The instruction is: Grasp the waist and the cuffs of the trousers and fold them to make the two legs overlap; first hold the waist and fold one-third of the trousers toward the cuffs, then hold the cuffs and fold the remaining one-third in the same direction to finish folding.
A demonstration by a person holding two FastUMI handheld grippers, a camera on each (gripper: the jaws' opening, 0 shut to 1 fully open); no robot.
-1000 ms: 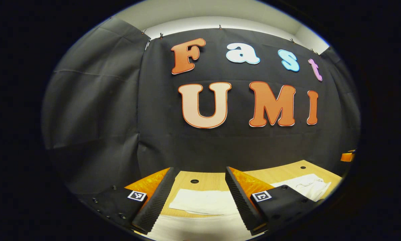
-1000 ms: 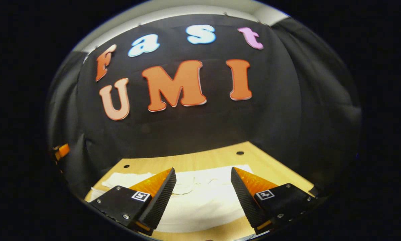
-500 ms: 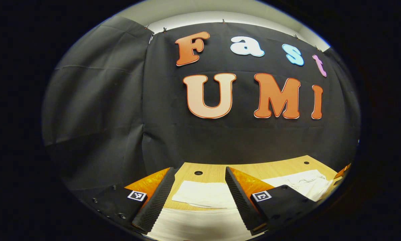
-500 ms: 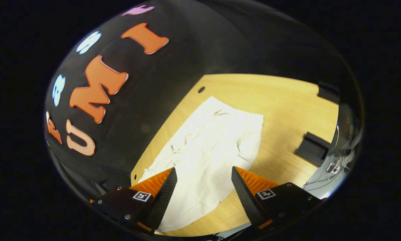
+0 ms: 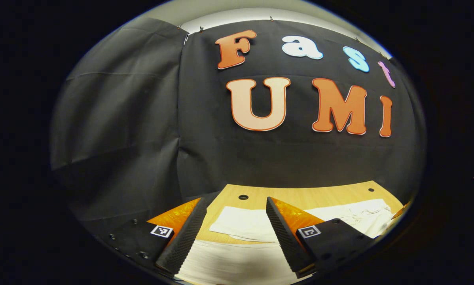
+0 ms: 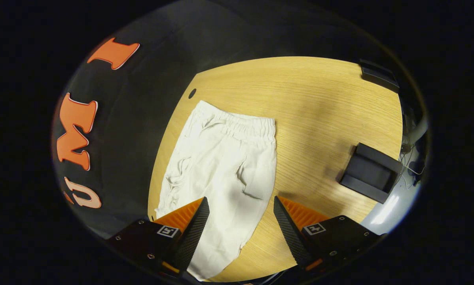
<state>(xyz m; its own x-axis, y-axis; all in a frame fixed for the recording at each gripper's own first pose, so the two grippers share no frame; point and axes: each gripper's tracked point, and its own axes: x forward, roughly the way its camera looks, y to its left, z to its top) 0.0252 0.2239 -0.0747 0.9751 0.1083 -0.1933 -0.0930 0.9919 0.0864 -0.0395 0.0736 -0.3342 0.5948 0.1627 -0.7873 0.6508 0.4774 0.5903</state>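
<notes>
White trousers lie flat on the wooden table. Their elastic waist is at the far end in the right gripper view, and the legs run toward me. My right gripper hovers open above the upper leg area, with nothing between its fingers. In the left gripper view the white trousers spread across the table, one leg near and one farther off. My left gripper stands open low over the near cloth, holding nothing.
A black block sits on the table to the right of the trousers, and another black piece lies at the far right corner. The black booth wall rises right behind the table's far edge. Small holes mark the tabletop.
My right gripper has swung round and tilted down, from facing the wall to looking along the trousers toward the waist. The left gripper has turned slightly left.
</notes>
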